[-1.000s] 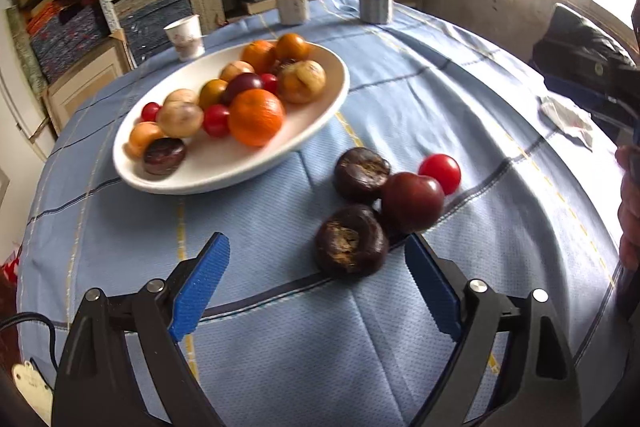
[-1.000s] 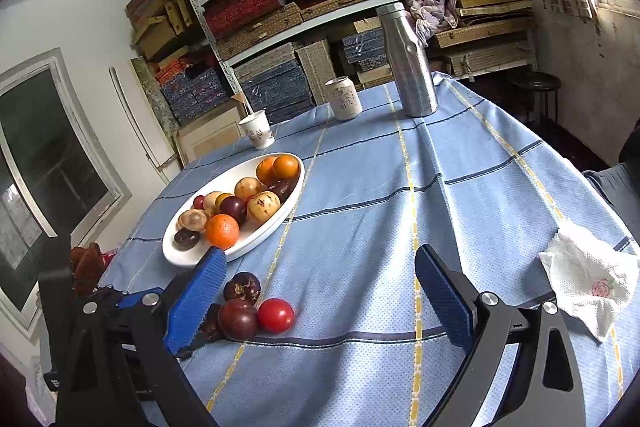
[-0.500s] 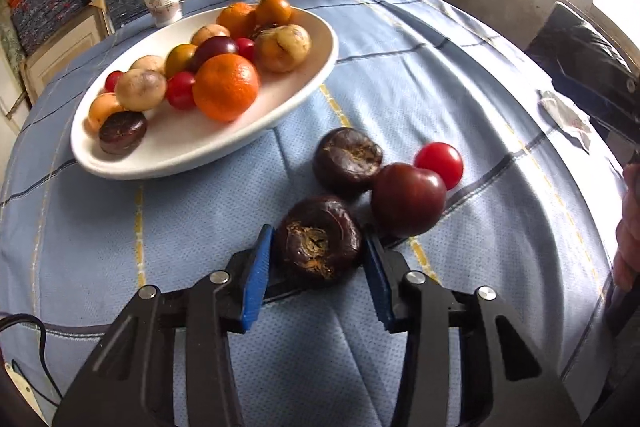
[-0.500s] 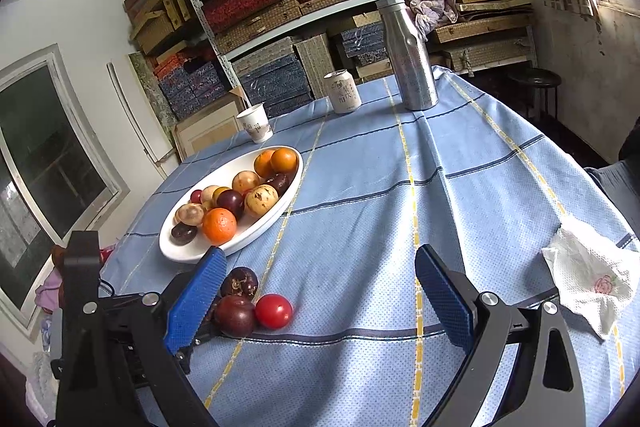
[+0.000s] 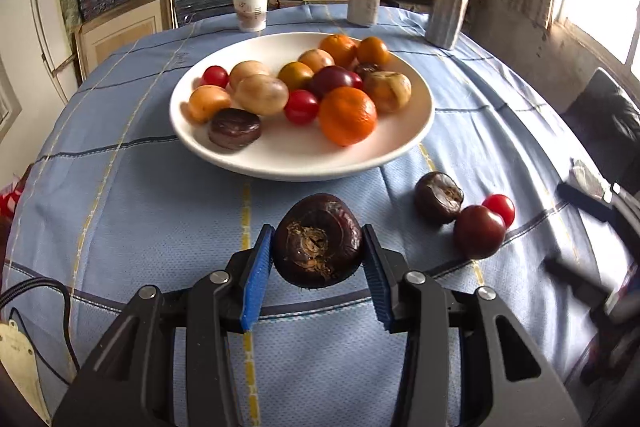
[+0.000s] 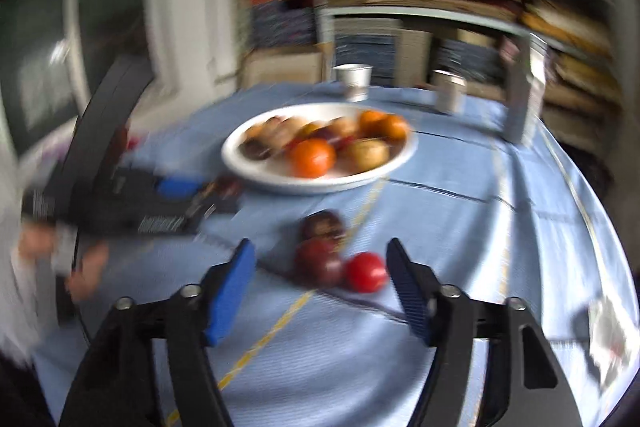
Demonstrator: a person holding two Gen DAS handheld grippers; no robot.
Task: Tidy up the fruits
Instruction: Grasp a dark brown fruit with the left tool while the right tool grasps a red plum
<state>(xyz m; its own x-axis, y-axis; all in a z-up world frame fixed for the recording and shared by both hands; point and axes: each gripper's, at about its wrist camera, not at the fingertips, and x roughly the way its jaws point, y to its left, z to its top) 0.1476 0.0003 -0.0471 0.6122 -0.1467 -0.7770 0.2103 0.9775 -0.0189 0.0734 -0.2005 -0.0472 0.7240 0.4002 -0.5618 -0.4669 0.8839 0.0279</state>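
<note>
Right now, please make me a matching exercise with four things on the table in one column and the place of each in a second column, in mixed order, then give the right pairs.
Things:
1. big orange
2. paper cup
3. dark wrinkled fruit
4. small red tomato

Places:
A. between the blue pads of the left gripper
B. on the blue cloth, beside a dark red plum
C. in the white plate, near its front edge
D. behind the plate, at the far side of the table

Pairs: 1-C, 2-D, 3-A, 4-B
</note>
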